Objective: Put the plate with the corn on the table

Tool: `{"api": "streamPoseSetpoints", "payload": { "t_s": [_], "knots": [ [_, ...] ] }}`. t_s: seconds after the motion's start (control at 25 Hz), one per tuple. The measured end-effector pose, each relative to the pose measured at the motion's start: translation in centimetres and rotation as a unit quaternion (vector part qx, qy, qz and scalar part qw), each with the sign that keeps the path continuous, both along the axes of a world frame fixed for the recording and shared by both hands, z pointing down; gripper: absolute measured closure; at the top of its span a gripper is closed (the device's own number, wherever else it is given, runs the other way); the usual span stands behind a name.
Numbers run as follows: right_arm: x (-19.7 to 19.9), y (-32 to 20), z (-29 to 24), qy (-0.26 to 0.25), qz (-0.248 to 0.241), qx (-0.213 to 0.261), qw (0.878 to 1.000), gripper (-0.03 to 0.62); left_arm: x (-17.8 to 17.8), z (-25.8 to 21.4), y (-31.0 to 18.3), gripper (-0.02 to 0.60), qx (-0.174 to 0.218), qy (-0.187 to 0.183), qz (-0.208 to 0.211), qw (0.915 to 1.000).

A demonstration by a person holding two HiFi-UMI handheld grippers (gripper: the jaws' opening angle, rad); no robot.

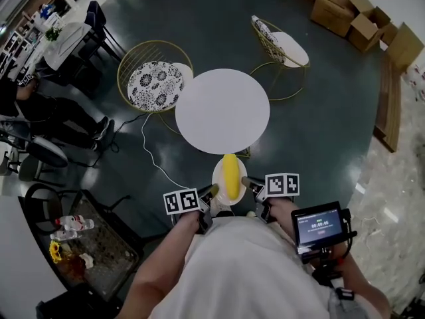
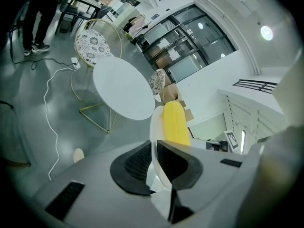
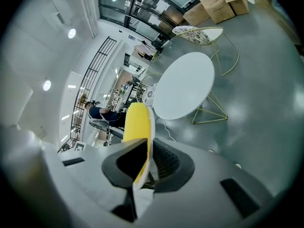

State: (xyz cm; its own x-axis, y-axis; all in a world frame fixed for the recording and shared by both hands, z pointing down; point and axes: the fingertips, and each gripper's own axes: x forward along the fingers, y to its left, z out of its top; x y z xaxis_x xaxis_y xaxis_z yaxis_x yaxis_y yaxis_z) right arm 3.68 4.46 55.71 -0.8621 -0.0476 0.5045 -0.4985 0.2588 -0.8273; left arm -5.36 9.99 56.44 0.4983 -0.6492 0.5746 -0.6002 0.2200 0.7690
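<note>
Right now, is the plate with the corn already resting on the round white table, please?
No, in the head view the plate, clamped by the left gripper and right gripper, hangs short of the table.

The round white table (image 1: 222, 111) stands on the dark floor (image 1: 319, 131), a white cable (image 1: 143, 141) beside it.

office lobby: round café table (image 1: 222, 111), wire chairs (image 1: 154, 78), cardboard boxes (image 1: 352, 8).

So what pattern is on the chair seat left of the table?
Round seat cushion: black-and-white floral print, clearest in head view.
</note>
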Motion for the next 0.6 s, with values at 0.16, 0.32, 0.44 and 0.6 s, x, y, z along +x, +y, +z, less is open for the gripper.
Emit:
{"api": "streamPoseSetpoints", "payload": {
  "t_s": [0.16,0.32,0.44,0.6],
  "knots": [
    [-1.5,-0.8,-0.8,0.005,0.005,0.004,1.000,0.546,-1.5,-0.7,-0.9,0.538,0.005,0.005,0.004,1.0000],
    [-3.5,-2.0,-0.7,0.014,0.009,0.011,1.000,0.546,-3.5,-0.6,-2.0,0.538,0.006,0.012,0.009,0.9999],
    [-5.1,-2.9,-0.4,0.019,0.017,0.014,1.000,0.546,-5.2,-0.2,-3.1,0.539,0.009,0.014,0.017,0.9997],
    [-6.6,-3.9,-0.8,0.020,0.029,0.020,0.999,0.546,-6.7,-0.3,-4.3,0.538,0.011,0.014,0.029,0.9994]
  ]
}}
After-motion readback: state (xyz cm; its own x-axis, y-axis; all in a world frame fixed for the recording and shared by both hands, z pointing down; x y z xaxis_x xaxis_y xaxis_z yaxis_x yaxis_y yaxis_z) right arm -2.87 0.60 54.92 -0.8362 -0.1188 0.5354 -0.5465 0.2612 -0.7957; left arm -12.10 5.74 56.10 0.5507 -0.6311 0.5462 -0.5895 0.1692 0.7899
